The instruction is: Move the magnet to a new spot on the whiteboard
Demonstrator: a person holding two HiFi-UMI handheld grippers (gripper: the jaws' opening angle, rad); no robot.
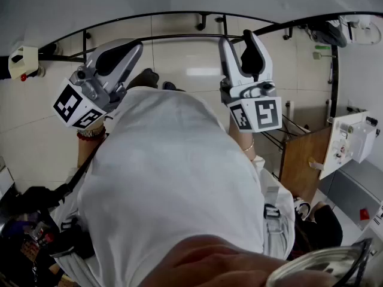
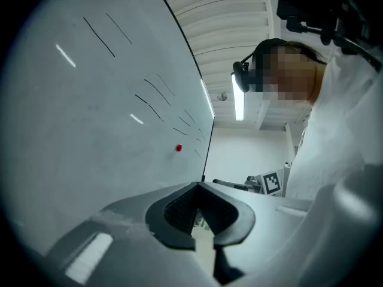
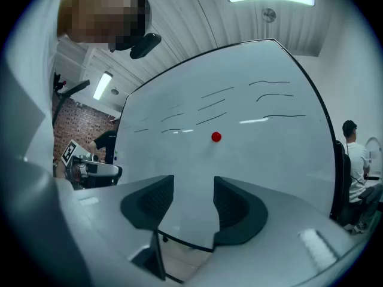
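The magnet sits on the whiteboard, a small round red button on the pale surface just below a scatter of dark marker strokes. In the right gripper view it lies at about 12 o'clock from the right tongs, a touch toward 1 o'clock. It is straight ahead of their gap and well apart from the tips. Those tongs stand wide, with nothing between them but the board beyond. The left tongs are pressed together and empty. From them the magnet shows at roughly 11 o'clock, seen along the board at a shallow slant. The right hand looks the better placed, since its tongs face the board squarely. Being round, the magnet offers no long axis to line up with (any grip angle across it should serve), so the coming move seems a plain forward reach. It is too small here to tell its profile.
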